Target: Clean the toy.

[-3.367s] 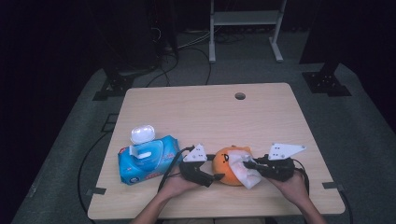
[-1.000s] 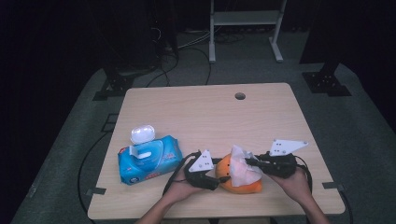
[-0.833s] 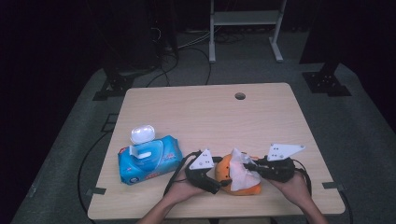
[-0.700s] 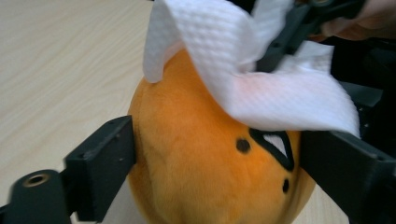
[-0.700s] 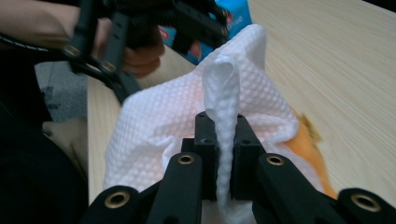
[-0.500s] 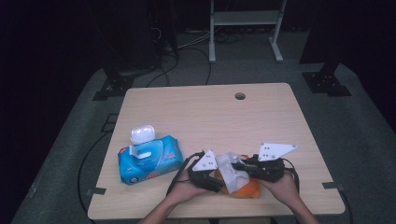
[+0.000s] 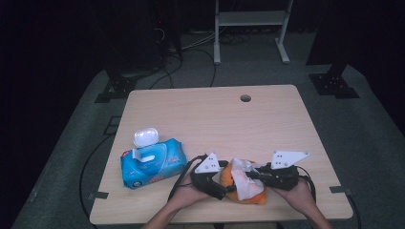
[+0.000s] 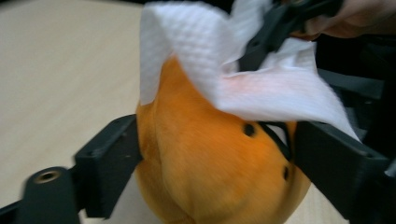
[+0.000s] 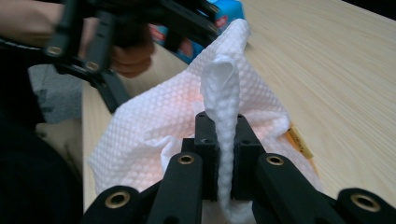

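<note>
Wiping seems to be the job: an orange plush toy point(image 7: 248, 188) sits at the near edge of the worktop point(image 7: 215, 119), between the two hands. The left gripper point(image 8: 210, 154) has its jaws spread either side of the toy; they have just been opening, and whether the pads touch the fur I cannot tell. The right gripper point(image 9: 223, 154) is pressed together on a fold of a white wipe point(image 9: 187, 135) draped over the toy's top. The toy looks soft, light and squashy, so it will likely roll or dent under a push; holding its round sides is the sensible grip. The wipe is limp and thin, best pinched at a bunched fold. A blue wipe pack point(image 7: 153, 164) lies just left.
</note>
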Demonstrator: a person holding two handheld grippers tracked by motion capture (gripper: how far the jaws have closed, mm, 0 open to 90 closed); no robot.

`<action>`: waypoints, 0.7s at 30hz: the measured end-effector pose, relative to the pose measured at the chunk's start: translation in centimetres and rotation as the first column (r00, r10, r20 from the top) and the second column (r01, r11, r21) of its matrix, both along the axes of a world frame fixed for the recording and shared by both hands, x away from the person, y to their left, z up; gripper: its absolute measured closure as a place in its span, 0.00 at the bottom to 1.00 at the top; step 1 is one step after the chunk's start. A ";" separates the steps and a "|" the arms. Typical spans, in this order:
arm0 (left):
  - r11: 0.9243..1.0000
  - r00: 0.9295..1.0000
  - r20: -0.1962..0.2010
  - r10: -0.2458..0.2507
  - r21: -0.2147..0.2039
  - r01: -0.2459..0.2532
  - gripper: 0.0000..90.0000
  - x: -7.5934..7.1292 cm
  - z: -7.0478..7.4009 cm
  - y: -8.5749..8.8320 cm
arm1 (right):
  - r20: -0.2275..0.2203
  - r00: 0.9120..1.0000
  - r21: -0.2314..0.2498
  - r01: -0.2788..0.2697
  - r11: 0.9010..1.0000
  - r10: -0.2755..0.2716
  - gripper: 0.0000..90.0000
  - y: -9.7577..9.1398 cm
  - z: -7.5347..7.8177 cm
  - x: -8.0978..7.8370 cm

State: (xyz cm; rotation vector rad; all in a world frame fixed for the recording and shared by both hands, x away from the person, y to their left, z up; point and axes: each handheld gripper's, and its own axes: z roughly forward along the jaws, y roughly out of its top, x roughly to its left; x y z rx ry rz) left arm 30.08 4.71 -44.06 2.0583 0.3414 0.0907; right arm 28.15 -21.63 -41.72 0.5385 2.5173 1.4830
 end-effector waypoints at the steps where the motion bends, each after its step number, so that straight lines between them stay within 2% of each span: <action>1: 1.000 1.000 -0.027 -0.011 -0.006 0.011 0.13 0.3 -0.2 0.0 | 0.004 1.000 -0.001 -0.011 1.000 0.011 0.93 0.3 0.0 -0.1; 3: 1.000 1.000 -0.016 -0.008 -0.008 0.008 0.26 0.3 -0.3 0.2 | 0.014 1.000 -0.005 -0.008 1.000 0.008 0.92 0.9 0.2 0.0; 6: 1.000 0.999 0.049 0.009 -0.027 -0.008 0.43 -0.1 0.0 0.4 | 0.015 1.000 0.055 -0.001 0.998 0.000 0.92 1.5 0.6 0.2; 8: 0.999 0.994 0.106 0.030 -0.036 -0.027 0.47 -0.4 0.3 0.4 | 0.069 0.998 0.047 0.010 0.999 -0.013 0.93 2.3 1.1 0.1; 10: 0.998 0.985 0.163 0.056 -0.034 -0.051 0.49 -0.5 0.5 0.8 | 0.088 0.996 0.041 0.031 0.999 -0.035 0.93 2.5 1.3 0.3; 12: 0.997 0.980 0.182 0.076 -0.038 -0.070 0.50 -0.4 0.5 1.4 | 0.079 0.995 0.039 0.065 0.997 -0.068 0.93 1.8 1.1 0.7; 14: 0.996 0.983 0.168 0.081 -0.040 -0.075 0.49 -0.2 0.4 1.9 | 0.062 0.992 0.033 0.112 0.993 -0.114 0.93 0.5 0.7 1.3; 16: 0.996 0.987 0.140 0.080 -0.054 -0.073 0.46 0.0 0.3 2.0 | 0.025 0.990 0.054 0.137 0.989 -0.139 0.93 -0.7 0.3 1.8; 19: 0.995 0.990 0.100 0.095 -0.053 -0.090 0.22 0.2 0.5 1.7 | 0.015 0.993 0.044 0.115 0.992 -0.115 0.93 -0.6 0.0 1.7; 21: 0.993 0.993 0.049 0.106 -0.048 -0.104 0.10 0.6 0.5 1.6 | 0.019 0.997 0.024 0.077 0.997 -0.077 0.93 0.1 -0.3 1.2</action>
